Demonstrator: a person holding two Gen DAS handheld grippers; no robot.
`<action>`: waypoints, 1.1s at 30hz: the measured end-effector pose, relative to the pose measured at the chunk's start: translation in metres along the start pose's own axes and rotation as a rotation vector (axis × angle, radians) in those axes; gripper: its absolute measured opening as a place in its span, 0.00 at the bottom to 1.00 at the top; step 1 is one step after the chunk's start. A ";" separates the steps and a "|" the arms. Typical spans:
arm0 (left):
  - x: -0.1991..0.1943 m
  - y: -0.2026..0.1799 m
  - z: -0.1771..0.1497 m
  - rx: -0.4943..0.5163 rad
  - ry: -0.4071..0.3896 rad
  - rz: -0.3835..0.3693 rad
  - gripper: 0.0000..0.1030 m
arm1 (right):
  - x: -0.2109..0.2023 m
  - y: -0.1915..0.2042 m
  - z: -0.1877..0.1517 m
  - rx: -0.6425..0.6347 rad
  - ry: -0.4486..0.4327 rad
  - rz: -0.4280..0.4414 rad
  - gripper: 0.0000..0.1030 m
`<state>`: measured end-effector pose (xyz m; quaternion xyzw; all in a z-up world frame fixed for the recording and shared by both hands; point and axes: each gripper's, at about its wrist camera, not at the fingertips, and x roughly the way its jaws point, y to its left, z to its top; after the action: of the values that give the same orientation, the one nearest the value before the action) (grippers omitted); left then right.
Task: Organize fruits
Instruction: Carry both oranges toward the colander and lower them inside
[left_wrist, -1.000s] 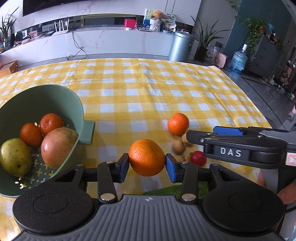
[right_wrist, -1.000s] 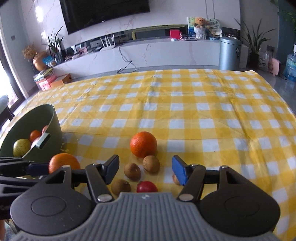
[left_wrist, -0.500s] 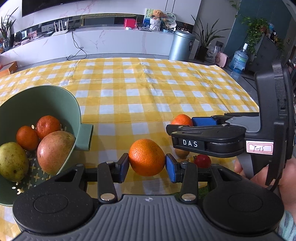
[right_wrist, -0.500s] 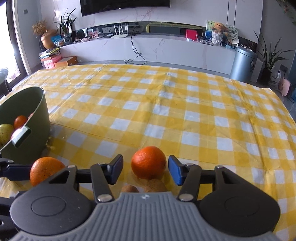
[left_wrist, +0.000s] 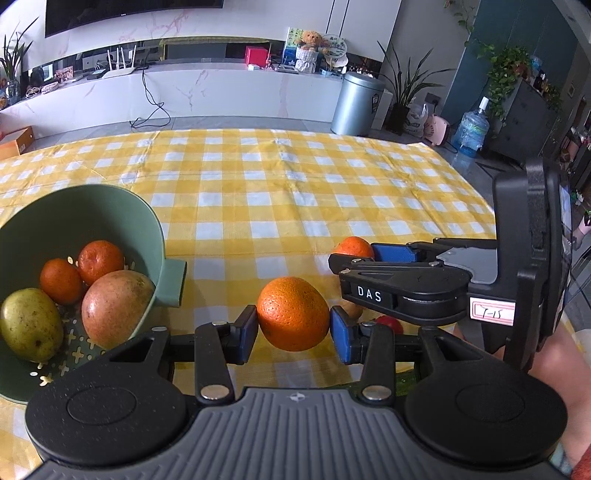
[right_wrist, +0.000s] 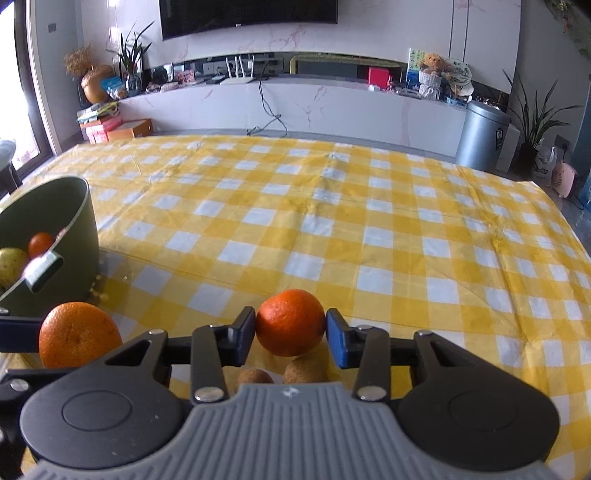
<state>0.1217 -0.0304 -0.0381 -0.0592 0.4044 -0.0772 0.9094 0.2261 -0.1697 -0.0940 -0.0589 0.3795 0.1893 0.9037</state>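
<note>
My left gripper (left_wrist: 293, 328) is shut on a large orange (left_wrist: 292, 313), held above the cloth just right of the green colander (left_wrist: 110, 206). The colander holds two tangerines (left_wrist: 100, 261), a mango (left_wrist: 114, 308) and a pear (left_wrist: 29, 324). My right gripper (right_wrist: 290, 334) is shut on a smaller orange (right_wrist: 290, 322), which rests on or just above the cloth. In the left wrist view the right gripper (left_wrist: 364, 254) shows from the side, closed around that orange (left_wrist: 352, 246). The left gripper's orange (right_wrist: 77, 334) shows at the lower left of the right wrist view.
Two brown kiwis (right_wrist: 304, 371) lie on the yellow checked tablecloth (right_wrist: 332, 229) just under my right gripper. A small red fruit (left_wrist: 389, 325) lies behind the left gripper's right finger. The colander's handle (left_wrist: 171, 282) points toward the left gripper.
The right gripper moved forward over the smaller orange and closed on it. The left gripper kept hold of its orange and stayed near the colander.
</note>
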 end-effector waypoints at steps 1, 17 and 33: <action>-0.004 0.001 0.001 -0.004 -0.006 -0.004 0.46 | -0.005 0.001 0.000 0.004 -0.016 -0.001 0.38; -0.062 0.049 0.029 -0.073 -0.012 -0.015 0.46 | -0.068 0.039 0.015 -0.011 -0.134 0.195 0.37; -0.059 0.130 0.022 -0.299 0.127 -0.021 0.46 | -0.078 0.126 0.055 -0.304 -0.086 0.318 0.37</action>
<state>0.1117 0.1092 -0.0027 -0.1932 0.4675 -0.0291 0.8622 0.1641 -0.0631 0.0046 -0.1258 0.3121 0.3868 0.8586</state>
